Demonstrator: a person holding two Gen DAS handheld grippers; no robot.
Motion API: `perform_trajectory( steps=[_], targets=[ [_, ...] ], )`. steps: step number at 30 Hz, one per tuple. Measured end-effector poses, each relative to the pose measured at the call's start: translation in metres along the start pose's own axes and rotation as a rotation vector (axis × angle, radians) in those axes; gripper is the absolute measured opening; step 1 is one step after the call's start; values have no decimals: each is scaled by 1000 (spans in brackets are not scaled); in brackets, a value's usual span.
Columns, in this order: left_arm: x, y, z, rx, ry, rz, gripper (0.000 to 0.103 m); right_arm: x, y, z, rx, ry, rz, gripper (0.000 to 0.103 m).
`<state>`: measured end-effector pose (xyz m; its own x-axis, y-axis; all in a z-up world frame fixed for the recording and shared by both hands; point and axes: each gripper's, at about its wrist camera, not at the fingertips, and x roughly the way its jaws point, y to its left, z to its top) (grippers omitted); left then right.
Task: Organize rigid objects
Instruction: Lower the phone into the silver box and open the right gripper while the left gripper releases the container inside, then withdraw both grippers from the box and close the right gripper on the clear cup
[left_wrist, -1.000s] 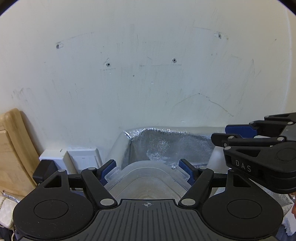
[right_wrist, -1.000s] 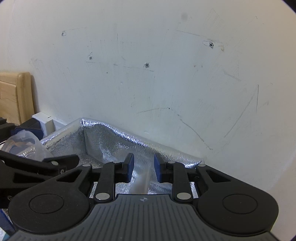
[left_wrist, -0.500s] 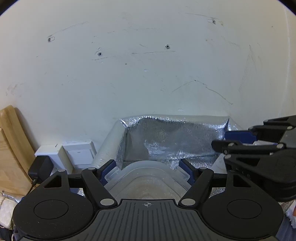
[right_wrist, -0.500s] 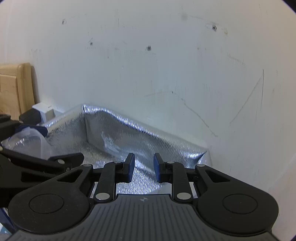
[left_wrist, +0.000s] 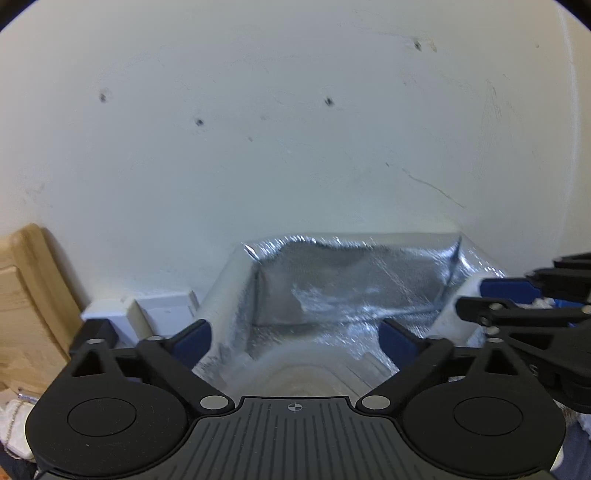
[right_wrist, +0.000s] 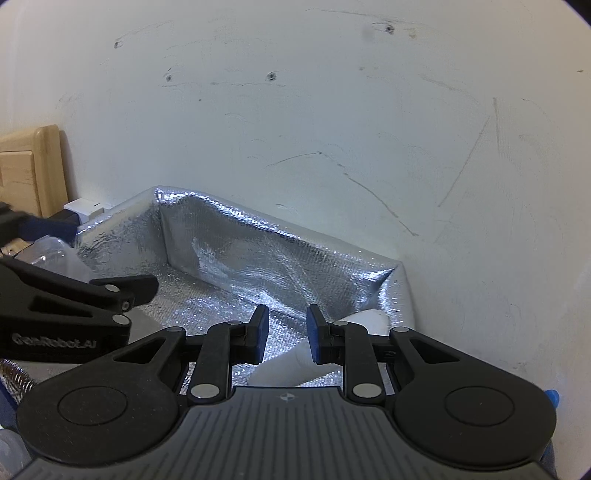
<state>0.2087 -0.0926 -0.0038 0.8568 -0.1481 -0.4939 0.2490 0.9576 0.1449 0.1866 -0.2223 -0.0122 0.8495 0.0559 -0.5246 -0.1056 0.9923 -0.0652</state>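
A silver insulated bag (left_wrist: 354, 291) lies open against the white wall; it also shows in the right wrist view (right_wrist: 258, 273). My left gripper (left_wrist: 295, 339) is shut on a clear plastic container (left_wrist: 299, 373) and holds it over the bag's near edge. The container also shows at the left of the right wrist view (right_wrist: 59, 254). My right gripper (right_wrist: 284, 332) has its jaws a little apart, and they hold the white rim of the bag (right_wrist: 332, 347) at its near right side.
A wooden headboard (left_wrist: 26, 302) stands at the left, with white wall sockets (left_wrist: 147, 310) beside it. The scuffed white wall (right_wrist: 332, 129) rises right behind the bag. A small white purse (left_wrist: 14, 424) lies at the lower left.
Both grippers have tilted down and moved forward over the bag, so more of its floor shows. The left gripper still holds the container.
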Motion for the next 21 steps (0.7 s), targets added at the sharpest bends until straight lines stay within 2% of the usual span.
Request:
perform_trajectory(
  steps=[7,9,11,16,21],
  targets=[
    [-14,3,11,-7,-48,19,103,-11,-7,-2,9,-22,-12,21],
    [-21,1,11,9,-54,8,103,-16,-8,-4,10,-28,-9,23],
    [-29,-1,8,17,-61,6,103,-22,-9,-6,11,-37,-11,28],
    [-58,-1,1,33,-95,-5,103,-47,-9,-10,17,-70,-11,30],
    [-86,17,-17,23,-101,15,103,-83,-1,-21,-4,-110,7,34]
  ],
)
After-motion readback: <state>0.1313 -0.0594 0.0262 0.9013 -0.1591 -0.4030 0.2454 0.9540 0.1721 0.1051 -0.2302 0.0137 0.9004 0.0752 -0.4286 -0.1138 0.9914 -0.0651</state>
